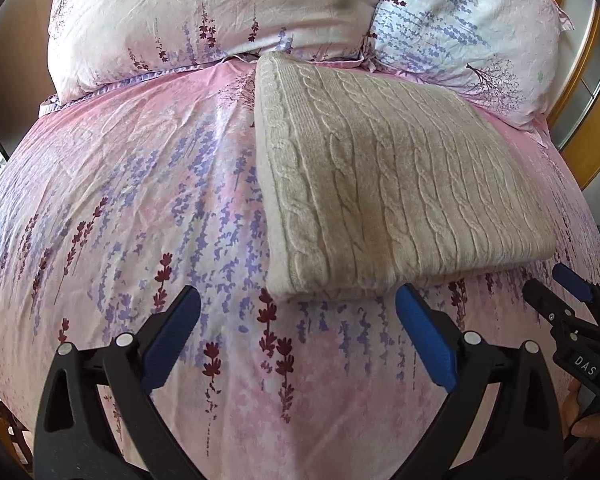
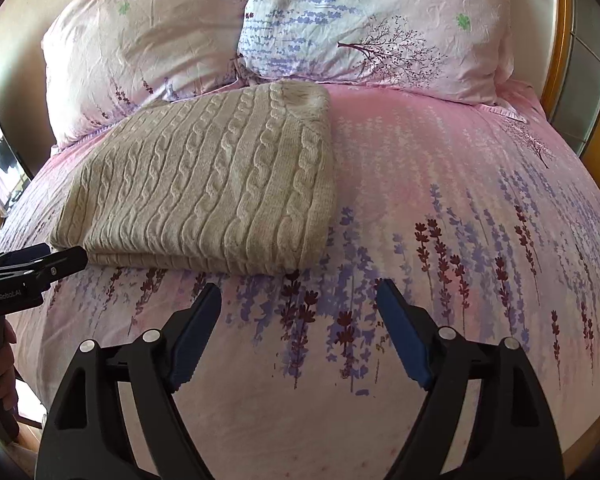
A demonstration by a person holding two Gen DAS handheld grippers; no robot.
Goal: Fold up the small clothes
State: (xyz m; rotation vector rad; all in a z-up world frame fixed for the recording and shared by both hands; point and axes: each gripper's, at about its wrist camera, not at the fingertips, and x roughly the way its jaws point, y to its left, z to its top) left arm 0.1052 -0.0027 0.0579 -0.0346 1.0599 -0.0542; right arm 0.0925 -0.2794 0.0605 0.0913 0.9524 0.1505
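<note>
We see the folded sweater [image 1: 384, 184] [image 2: 212, 184] lying on the bed [image 1: 120, 200] [image 2: 460, 200], just before the pillows [image 1: 180, 12] [image 2: 380, 20]. Our left gripper [image 1: 298, 340] and right gripper [image 2: 300, 332] gape, empty, just short of the sweater.

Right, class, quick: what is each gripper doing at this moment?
Left gripper: open, holding nothing, just short of the folded sweater.
Right gripper: open, holding nothing, above the bedspread.
</note>
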